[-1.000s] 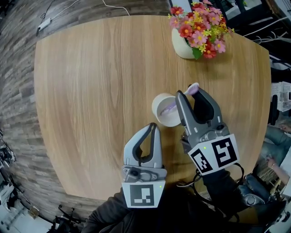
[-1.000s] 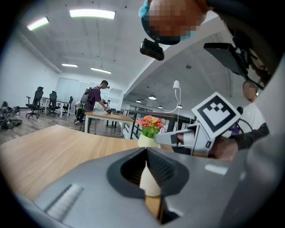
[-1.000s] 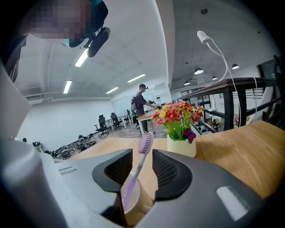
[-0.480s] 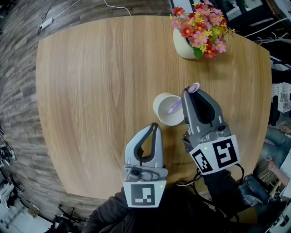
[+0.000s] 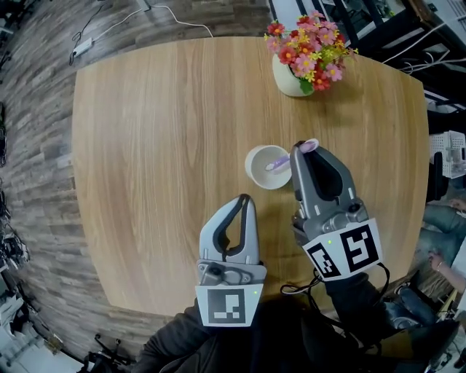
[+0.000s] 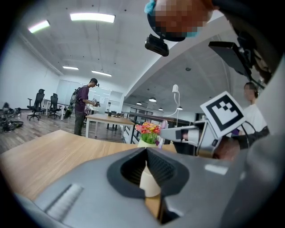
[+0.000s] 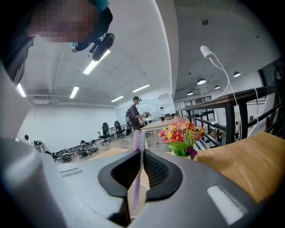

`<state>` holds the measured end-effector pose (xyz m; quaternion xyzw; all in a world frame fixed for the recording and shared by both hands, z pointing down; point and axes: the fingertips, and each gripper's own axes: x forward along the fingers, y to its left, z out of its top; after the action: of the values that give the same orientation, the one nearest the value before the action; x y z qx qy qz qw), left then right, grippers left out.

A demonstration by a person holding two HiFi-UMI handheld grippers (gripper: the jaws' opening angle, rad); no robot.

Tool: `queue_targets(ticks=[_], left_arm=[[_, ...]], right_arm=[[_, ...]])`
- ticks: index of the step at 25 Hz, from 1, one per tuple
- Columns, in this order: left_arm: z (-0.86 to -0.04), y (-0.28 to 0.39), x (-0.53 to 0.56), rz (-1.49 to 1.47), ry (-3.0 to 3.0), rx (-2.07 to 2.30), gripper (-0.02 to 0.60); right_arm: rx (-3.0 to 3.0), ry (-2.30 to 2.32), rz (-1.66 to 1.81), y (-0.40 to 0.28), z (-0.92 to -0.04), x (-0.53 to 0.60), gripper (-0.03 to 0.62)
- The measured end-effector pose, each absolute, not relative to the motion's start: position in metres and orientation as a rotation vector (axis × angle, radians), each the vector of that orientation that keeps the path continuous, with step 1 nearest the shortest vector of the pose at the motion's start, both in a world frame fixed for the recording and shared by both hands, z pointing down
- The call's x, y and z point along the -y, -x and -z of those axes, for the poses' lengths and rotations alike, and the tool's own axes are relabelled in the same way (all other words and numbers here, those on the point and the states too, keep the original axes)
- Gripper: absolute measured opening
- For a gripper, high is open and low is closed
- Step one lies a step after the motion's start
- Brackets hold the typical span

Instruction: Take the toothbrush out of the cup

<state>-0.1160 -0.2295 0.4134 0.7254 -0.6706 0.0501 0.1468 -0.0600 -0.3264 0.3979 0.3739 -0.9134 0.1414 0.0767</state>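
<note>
A pot of red, pink and yellow flowers [image 5: 306, 51] stands at the one o'clock edge of the table [image 5: 145, 146], well apart from the cup [image 5: 258, 173] and straight beyond it at twelve o'clock. The left gripper [image 5: 245, 198] hangs over the table's six o'clock side with its jaws pressed together and nothing in them. The cup is at one o'clock from its tips, near but not touching.

The right gripper [image 5: 298, 148] sits just beside the cup, at its three o'clock. Its jaws are closing, narrow now, and their pads are on the purple toothbrush [image 5: 280, 162]. The brush slants, with its bristled head up past the jaw tips at one o'clock and its lower end over the cup's mouth. From here I cannot tell whether that end touches the inside.

The table is pale wood with rounded corners. Around it the floor [image 5: 36, 146] is grey-brown planks, and a white cable [image 5: 175, 13] trails at eleven o'clock. The room is a wide open office with strip lights [image 6: 92, 17] overhead. Far off are a few office chairs [image 6: 38, 104] and a person [image 6: 82, 107] standing at another desk [image 6: 107, 120]. A dark railing [image 7: 231, 111] runs behind the flowers.
</note>
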Motion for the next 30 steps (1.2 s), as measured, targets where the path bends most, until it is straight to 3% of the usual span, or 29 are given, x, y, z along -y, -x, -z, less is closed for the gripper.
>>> queue_targets(ticks=[17, 30], left_arm=[[-0.297, 0.092, 0.155, -0.023, -2.197, 2.039, 0.008], [-0.251, 0.072, 0.122, -0.005, -2.271, 2.114, 0.008]], right_arm=[[2.968, -1.179, -0.234, 0.027, -0.256, 0.216, 0.023], [2.996, -1.155, -0.214, -0.003, -0.251, 0.144, 0.023]])
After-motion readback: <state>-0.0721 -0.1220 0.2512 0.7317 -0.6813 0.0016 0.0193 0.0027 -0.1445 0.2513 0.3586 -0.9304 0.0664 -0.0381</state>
